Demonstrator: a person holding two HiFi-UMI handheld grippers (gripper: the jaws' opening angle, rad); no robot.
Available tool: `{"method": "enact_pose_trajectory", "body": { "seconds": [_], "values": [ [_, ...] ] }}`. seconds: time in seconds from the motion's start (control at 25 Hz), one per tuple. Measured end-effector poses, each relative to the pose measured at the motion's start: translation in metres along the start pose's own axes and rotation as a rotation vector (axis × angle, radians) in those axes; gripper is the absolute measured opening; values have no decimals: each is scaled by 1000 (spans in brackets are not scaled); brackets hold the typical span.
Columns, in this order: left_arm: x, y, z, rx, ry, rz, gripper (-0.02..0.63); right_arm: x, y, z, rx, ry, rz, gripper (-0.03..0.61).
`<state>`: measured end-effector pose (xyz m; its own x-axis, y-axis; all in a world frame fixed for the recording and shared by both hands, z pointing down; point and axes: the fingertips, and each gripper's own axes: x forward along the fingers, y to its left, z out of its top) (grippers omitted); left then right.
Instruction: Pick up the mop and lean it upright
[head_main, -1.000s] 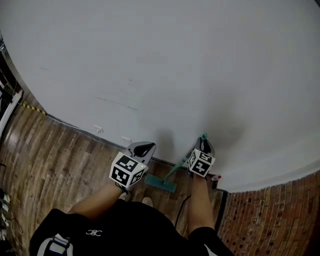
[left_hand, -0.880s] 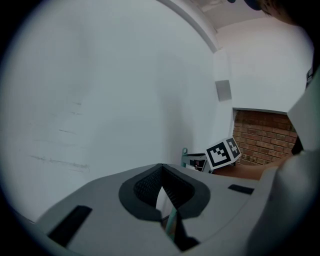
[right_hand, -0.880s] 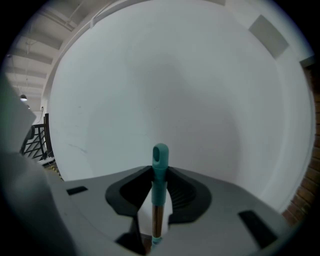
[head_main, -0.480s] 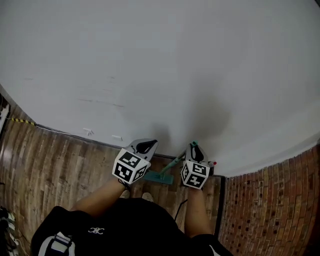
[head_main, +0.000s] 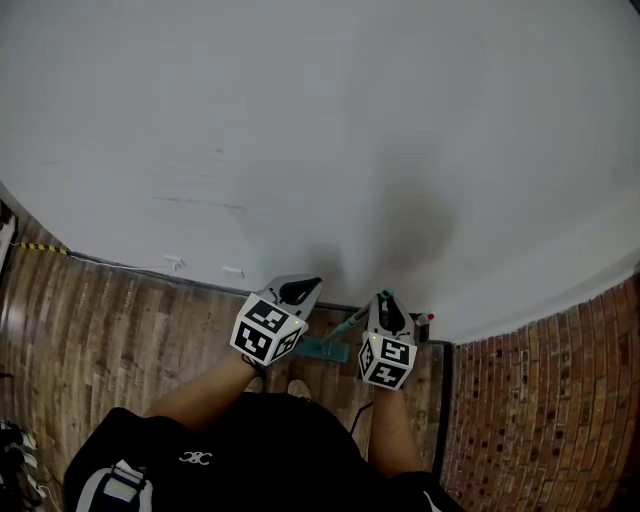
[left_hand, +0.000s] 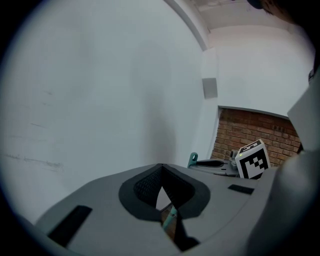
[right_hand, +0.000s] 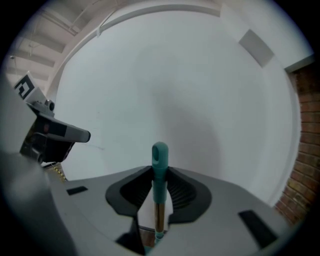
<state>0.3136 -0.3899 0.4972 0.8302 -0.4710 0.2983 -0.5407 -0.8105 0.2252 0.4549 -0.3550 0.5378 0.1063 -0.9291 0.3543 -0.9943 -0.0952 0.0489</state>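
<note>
The mop stands tilted against the white wall; its teal head (head_main: 322, 350) rests on the wooden floor and its handle (head_main: 352, 322) slants up to the right. My right gripper (head_main: 383, 300) is shut on the top of the handle. In the right gripper view the teal handle tip (right_hand: 160, 156) sticks up between the pads of the right gripper (right_hand: 159, 172). My left gripper (head_main: 303, 288) hovers just left of the mop, shut and holding nothing. In the left gripper view the left gripper (left_hand: 160, 166) has its tips touching, and the handle tip (left_hand: 193, 159) shows beyond it.
A white wall (head_main: 320, 150) fills the view ahead and meets a brick wall (head_main: 540, 400) on the right. The floor (head_main: 100, 320) is wooden planks. A black cable (head_main: 358, 420) runs by the person's feet. Yellow-black tape (head_main: 45, 248) lies far left.
The right gripper with the mop handle has shifted slightly left, closer to the left gripper. The head view has swung a little.
</note>
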Motion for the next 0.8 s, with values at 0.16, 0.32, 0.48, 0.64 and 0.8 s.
{"method": "enact_pose_trajectory", "body": {
  "seconds": [0.16, 0.32, 0.48, 0.64, 0.8],
  "values": [
    [-3, -5, 2, 62, -4, -11, -8, -1, 4, -1, 2, -1, 2, 106],
    [-9, -10, 7, 147, -25, 5, -8, 0, 7, -2, 2, -3, 4, 106],
    [-11, -11, 8, 113, -35, -9, -8, 1, 9, -3, 1, -1, 8, 106],
    [-12, -9, 6, 96, -28, -7, -8, 2, 10, -4, -3, 4, 5, 106],
    [-12, -6, 4, 64, -24, 0, -8, 2, 9, -4, -1, 3, 7, 106]
  ]
}}
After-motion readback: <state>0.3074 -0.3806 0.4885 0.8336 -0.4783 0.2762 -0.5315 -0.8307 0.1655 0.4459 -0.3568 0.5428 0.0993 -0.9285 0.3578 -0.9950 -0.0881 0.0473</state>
